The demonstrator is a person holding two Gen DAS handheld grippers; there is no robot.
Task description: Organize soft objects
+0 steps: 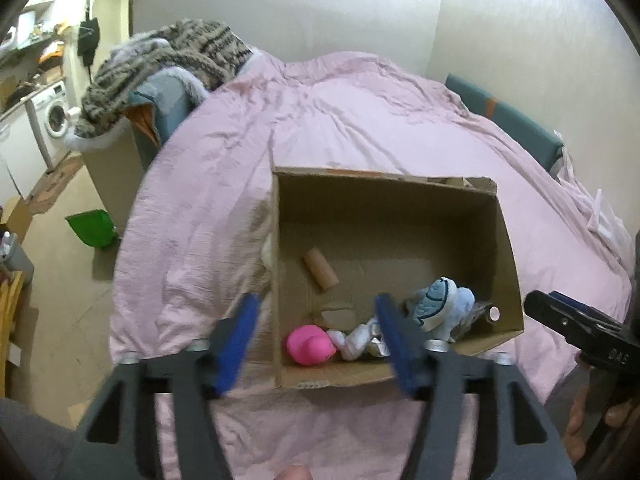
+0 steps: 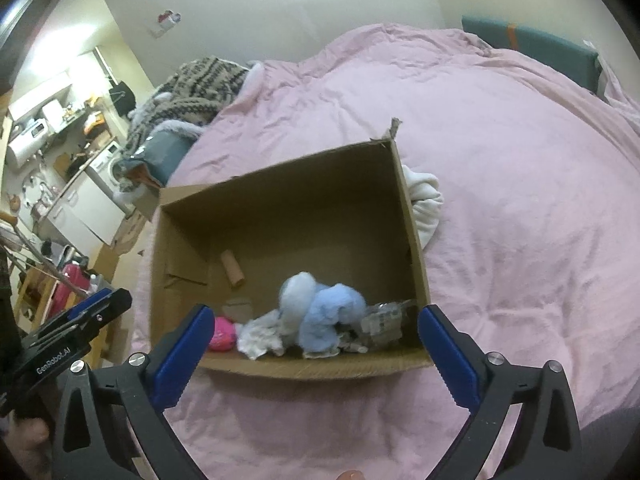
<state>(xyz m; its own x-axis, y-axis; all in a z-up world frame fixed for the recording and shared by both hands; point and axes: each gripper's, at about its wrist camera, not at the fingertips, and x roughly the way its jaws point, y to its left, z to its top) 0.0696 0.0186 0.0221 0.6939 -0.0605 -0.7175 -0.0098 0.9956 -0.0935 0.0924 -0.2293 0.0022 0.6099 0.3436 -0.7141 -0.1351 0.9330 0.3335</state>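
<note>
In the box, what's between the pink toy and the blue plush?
A crumpled white cloth lies between the pink toy and the blue plush, along the near wall of the box. Clearest in the right wrist view; the left wrist view shows it too.

The cardboard box sits on the bed cover, near its front edge. Inside, along the near wall, lie a round toy at the left, a crumpled cloth beside it, a plush animal to the right, and what may be clear wrapping in the right corner. A cardboard tube lies apart, further back toward the left wall. Outside the box, a bundled cloth rests against one side wall. A knitted blanket is heaped at the bed's far left corner.
</note>
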